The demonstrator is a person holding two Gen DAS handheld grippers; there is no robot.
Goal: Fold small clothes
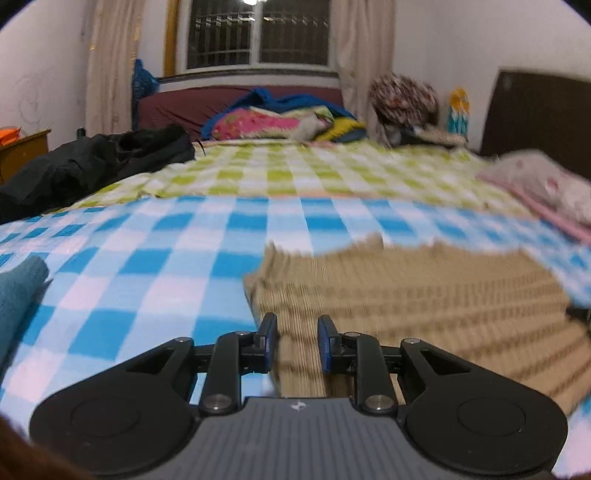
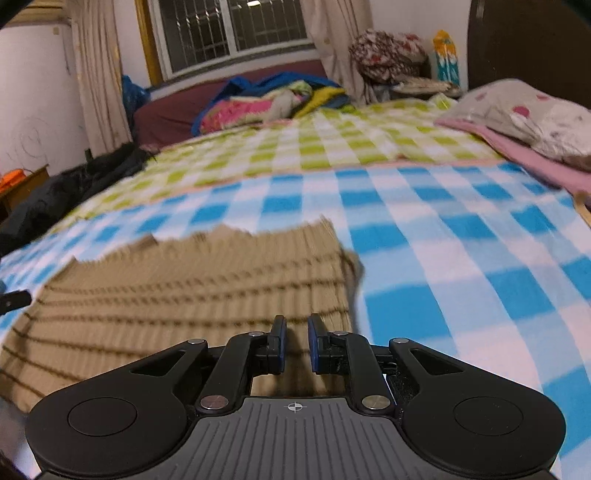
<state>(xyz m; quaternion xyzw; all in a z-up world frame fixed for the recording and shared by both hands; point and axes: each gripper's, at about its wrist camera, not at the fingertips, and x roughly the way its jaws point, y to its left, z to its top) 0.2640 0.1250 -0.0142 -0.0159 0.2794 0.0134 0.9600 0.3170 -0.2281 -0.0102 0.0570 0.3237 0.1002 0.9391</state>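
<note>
Bedding fills both views: 1 blue-and-white checked blanket (image 1: 140,266) spread across the near part of the bed, and 1 green-and-white checked sheet (image 1: 295,173) beyond it. On the blue blanket lies 1 tan ribbed garment (image 1: 424,295) with thin dark stripes, flat, its far edge uneven; it is blurred in both pictures. The left gripper (image 1: 297,332) hangs over the garment's near left corner, its 2 blue-padded fingers a small gap apart with nothing between them, only cloth seen below. The right gripper (image 2: 296,330) hangs over the garment's near right corner, its 2 fingers likewise slightly parted and gripping nothing. At the left edge of the left view sits 1 teal cloth (image 1: 18,295) on the blanket, apart from the tan garment. 1 black garment (image 1: 92,162) is heaped at the bed's left side. 1 pillow (image 2: 524,114) with red spots rests on 1 pink sheet (image 2: 535,158) at the right. At the far end are 1 pile of bright bedding (image 1: 280,118), 1 patterned bundle (image 1: 402,96), 1 barred window (image 1: 258,33) and 2 pale curtains (image 1: 110,62).
</note>
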